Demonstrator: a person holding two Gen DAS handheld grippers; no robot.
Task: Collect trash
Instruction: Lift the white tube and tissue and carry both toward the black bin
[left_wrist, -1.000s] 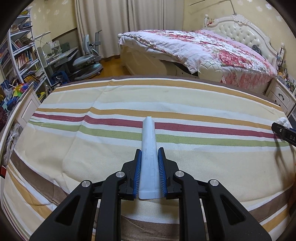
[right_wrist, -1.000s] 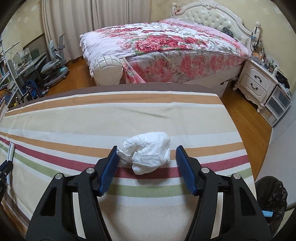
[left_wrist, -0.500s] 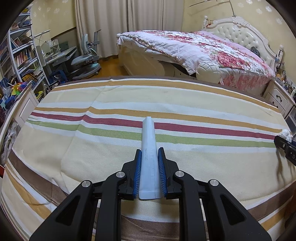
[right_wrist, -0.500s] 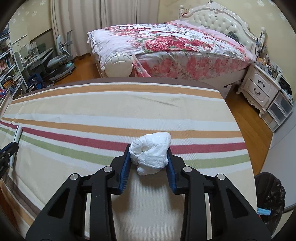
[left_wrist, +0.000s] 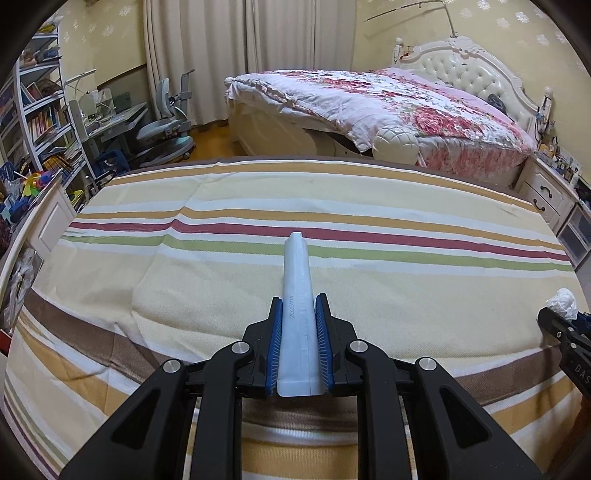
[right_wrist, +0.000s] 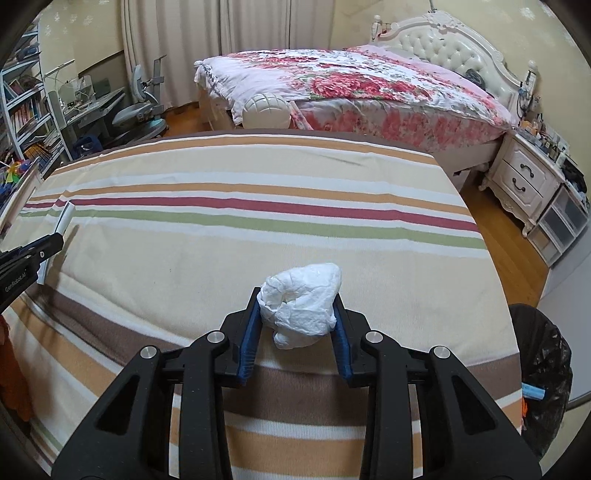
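Two pieces are being held above the striped tabletop (left_wrist: 184, 280): the left gripper (left_wrist: 298, 321) is pinching a pale wrapper (left_wrist: 297, 295), the right gripper (right_wrist: 297, 317) a crumpled tissue (right_wrist: 301, 306). Both are still waiting to be dropped into the bin (right_wrist: 543, 369), near right beside the tabletop.

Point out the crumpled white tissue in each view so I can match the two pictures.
Left wrist view: the tissue peeks in at the far right edge, in the right gripper.
Right wrist view: the tissue sits at centre, squeezed in the right gripper.
Shared landmark: the dark red stripe on the striped cloth, beyond the tissue in both.
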